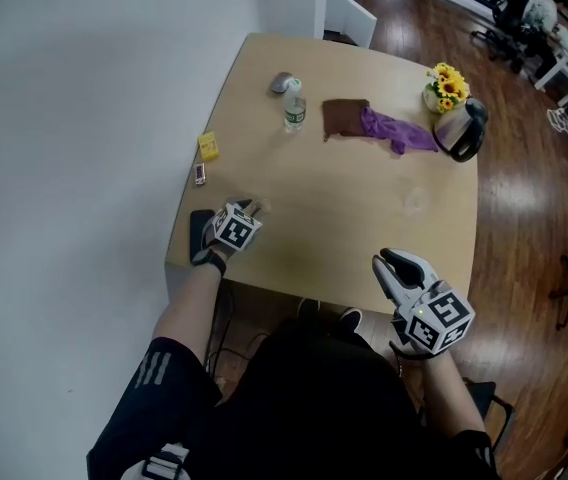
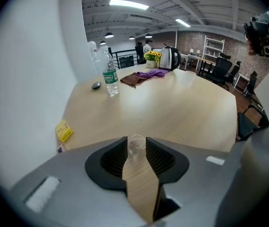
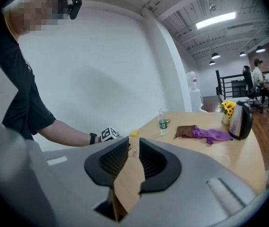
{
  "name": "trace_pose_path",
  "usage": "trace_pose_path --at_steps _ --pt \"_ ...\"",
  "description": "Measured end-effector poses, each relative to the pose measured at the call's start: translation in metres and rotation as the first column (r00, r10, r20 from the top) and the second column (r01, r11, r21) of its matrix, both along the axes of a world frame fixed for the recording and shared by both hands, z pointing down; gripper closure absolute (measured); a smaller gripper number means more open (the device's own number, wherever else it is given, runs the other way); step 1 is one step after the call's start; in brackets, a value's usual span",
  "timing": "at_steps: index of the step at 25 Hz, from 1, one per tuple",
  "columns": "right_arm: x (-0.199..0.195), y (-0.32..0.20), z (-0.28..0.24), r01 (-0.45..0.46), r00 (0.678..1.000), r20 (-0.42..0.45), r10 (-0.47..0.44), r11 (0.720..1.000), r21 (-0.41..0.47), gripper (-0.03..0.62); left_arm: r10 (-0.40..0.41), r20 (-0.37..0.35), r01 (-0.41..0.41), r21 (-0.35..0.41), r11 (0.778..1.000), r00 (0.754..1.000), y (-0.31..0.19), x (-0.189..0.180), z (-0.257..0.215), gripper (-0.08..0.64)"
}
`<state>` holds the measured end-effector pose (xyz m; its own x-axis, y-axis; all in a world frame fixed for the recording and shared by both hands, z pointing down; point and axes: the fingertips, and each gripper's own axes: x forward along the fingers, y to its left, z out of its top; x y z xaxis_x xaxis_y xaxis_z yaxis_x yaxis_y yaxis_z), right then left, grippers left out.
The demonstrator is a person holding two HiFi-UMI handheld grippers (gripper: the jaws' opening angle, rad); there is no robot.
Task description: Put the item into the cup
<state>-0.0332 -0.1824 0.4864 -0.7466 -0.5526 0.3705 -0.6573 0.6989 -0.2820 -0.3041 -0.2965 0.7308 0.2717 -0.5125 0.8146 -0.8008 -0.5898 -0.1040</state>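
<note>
The desk (image 1: 344,208) has a pale wood surface, smooth and matt. The floor (image 1: 524,228) at the right of the frame is dark wood with a glossy finish. The wall (image 1: 84,88) is plain matt white. The bottle (image 1: 294,113) and the cup (image 2: 135,148) are clear plastic. The brown cloth (image 1: 345,118) and the purple cloth (image 1: 399,133) look soft. The kettle (image 1: 456,128) is shiny metal with black plastic. The left tongs (image 2: 137,140) and the right tongs (image 3: 134,141) have matt grey plastic shells and black ribbed pads.
</note>
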Motion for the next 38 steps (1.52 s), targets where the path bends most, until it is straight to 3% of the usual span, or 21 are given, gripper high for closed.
trace_pose_path --at_steps 7,10,17,21,26,31,38 --pt "0.005 0.000 0.000 0.036 0.999 -0.025 -0.036 0.999 0.013 0.516 0.031 0.066 -0.028 -0.038 0.999 0.997 -0.016 -0.004 0.032 0.451" --pt "0.006 0.005 -0.003 0.074 0.997 -0.036 -0.072 0.996 0.043 0.584 0.056 0.071 -0.053 -0.045 0.998 0.996 -0.016 0.002 0.034 0.464" --pt "0.000 0.017 0.000 0.177 0.980 -0.113 -0.166 0.979 0.098 0.584 0.061 0.097 -0.056 -0.051 0.997 0.993 -0.020 0.005 0.041 0.513" --pt "0.009 0.013 -0.003 0.145 0.987 -0.086 -0.136 0.983 0.114 0.584 0.044 0.118 -0.040 -0.042 0.998 0.992 -0.024 0.001 0.038 0.561" --pt "0.023 0.010 -0.008 0.100 0.994 -0.058 -0.094 0.988 0.114 0.584 0.047 0.122 -0.045 -0.017 0.999 0.991 -0.023 0.005 0.023 0.565" --pt "0.046 0.003 -0.011 0.032 0.999 -0.001 -0.032 0.996 0.083 0.581 0.111 0.071 -0.118 0.113 0.987 0.991 -0.028 0.056 -0.036 0.565" --pt "0.089 0.000 -0.023 -0.060 0.994 0.099 0.054 0.997 0.057 0.560 0.301 0.033 -0.299 0.261 0.918 0.953 -0.051 0.184 -0.108 0.565"
